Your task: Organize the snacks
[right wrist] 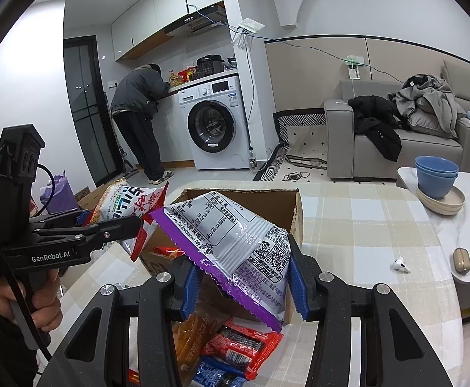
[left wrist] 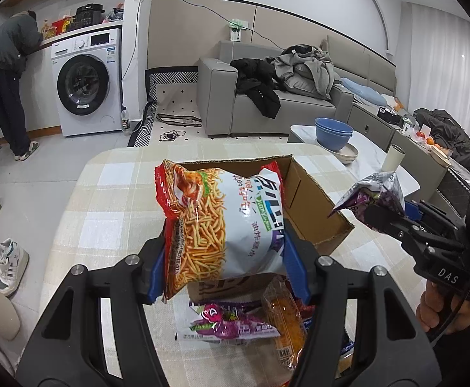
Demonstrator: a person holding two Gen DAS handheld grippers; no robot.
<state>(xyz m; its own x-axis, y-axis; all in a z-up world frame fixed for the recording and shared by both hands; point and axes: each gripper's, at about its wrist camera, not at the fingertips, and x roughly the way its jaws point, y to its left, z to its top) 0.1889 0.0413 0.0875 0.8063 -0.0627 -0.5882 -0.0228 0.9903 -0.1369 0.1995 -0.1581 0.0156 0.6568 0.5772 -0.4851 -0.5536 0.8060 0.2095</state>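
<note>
My left gripper (left wrist: 225, 258) is shut on a red and white bag of fried noodle sticks (left wrist: 222, 222), lifted over the near edge of an open cardboard box (left wrist: 312, 206). My right gripper (right wrist: 243, 277) is shut on a silver and purple snack bag (right wrist: 235, 245), held above the same cardboard box (right wrist: 286, 203). In the left wrist view the right gripper (left wrist: 380, 216) hangs at the box's right side with the purple bag (left wrist: 376, 193). In the right wrist view the left gripper (right wrist: 119, 222) carries the noodle bag (right wrist: 128, 206) at the box's left.
Loose snack packets lie on the checked tablecloth (left wrist: 112, 213) before the box: a purple one (left wrist: 228, 322), an orange one (left wrist: 283, 319), red ones (right wrist: 244, 345). Blue bowls (right wrist: 436, 177) on plates, an earbud (right wrist: 401, 264) and its case (right wrist: 462, 259) sit right. A person (right wrist: 138, 116) bends at the far counter.
</note>
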